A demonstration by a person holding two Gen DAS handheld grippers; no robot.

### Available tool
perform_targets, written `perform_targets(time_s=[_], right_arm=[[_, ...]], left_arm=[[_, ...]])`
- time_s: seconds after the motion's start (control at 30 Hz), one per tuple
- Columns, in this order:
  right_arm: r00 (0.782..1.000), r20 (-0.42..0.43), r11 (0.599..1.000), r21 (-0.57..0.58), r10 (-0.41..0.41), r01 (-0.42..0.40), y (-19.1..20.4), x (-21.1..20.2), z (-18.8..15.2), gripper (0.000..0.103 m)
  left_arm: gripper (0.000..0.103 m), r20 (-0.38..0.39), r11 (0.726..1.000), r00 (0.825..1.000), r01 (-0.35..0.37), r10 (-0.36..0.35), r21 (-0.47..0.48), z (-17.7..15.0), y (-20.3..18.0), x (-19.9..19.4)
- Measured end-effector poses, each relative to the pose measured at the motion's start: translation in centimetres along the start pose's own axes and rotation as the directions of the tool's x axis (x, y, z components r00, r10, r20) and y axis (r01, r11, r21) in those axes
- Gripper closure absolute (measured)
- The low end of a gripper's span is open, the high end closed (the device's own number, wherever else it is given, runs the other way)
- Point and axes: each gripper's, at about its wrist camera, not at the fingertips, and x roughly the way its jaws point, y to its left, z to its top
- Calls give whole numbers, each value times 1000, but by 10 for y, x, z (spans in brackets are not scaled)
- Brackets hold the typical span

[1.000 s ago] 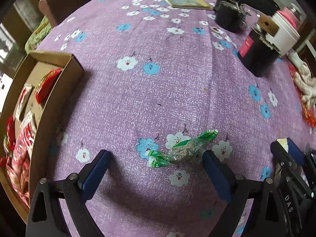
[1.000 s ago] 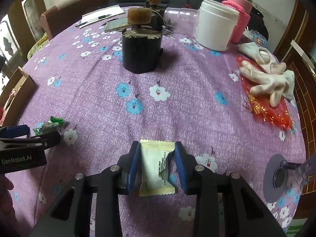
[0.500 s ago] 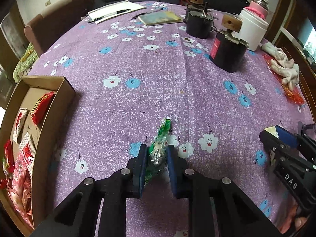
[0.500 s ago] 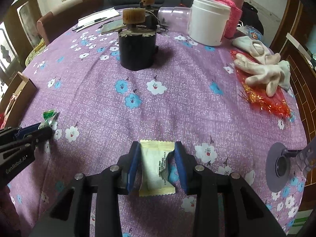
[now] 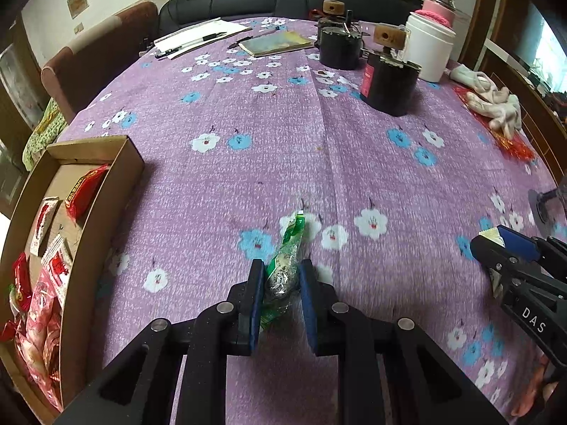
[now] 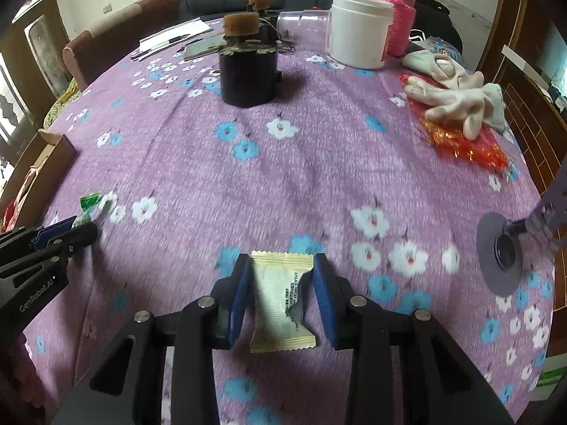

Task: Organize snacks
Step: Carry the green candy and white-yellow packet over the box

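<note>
1. Purple floral tablecloth covers the whole work surface; blue and white flowers are printed on it.
2. Left gripper is clamped on a green-ended snack packet; the packet's far twisted end pokes forward beyond the blue pads.
3. Right gripper is clamped on a pale yellow snack packet, pinched at its middle, with both crimped ends showing.
4. Cardboard box sits at the left edge of the table, with red-wrapped snacks lying inside it.
5. Far side of the table: two dark cylindrical containers, a white tub, a pink-sleeved flask.
6. White gloves lie on a red foil sheet at the right.
</note>
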Motion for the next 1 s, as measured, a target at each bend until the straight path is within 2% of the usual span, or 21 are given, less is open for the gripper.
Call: perform_targets(time_s=[0.4,0.6,0.87,1.0], right_arm=[[1000,11,1000,26,-6,6,23,-24,-46,69],[1000,19,1000,30,-3,3,43,-36,-68,69],[998,37,997,46,58,-60,80,-50,-93,69],[994,40,994,43,100,-102,102,-52,-98,69]], left_arm=[[83,25,997,999,19,-20,70,-43,13,-24],[83,28,992,998,53,-57,110,-68,23,-38],[83,67,983,994,74,-87,167,-104,42,-57],[83,83,983,992,84,-99,166,-117,55,-63]])
